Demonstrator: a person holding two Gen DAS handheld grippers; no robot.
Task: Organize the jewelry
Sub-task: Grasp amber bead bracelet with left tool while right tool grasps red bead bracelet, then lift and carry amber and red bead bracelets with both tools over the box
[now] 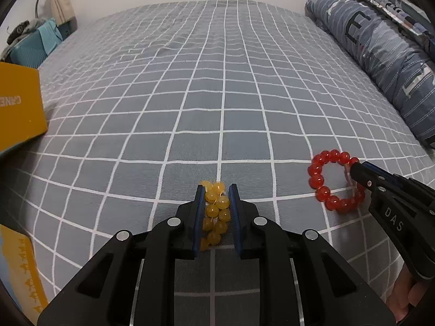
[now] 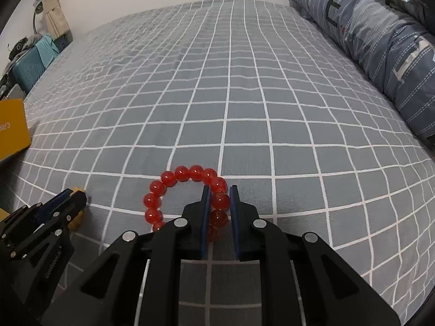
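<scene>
**Both grippers clamped on bead bracelets**

The left gripper (image 1: pixel 216 190) is clenched on the yellow bracelet (image 1: pixel 216 212), whose beads are squeezed into a double row between its blue pads. The right gripper (image 2: pixel 219 190) grasps one side of the red bracelet (image 2: pixel 174 187); the rest of that ring lies round on the cloth to its left.

Everything rests on the bed (image 1: pixel 217 95), covered in a grey sheet with a white grid. A rolled blue quilt (image 1: pixel 380 54) runs along the bed's right edge. A yellow box (image 1: pixel 19 103) sits at the left edge, well apart from both bracelets. The two bracelets lie near each other, close to the front edge, the red one to the right of the yellow.
</scene>
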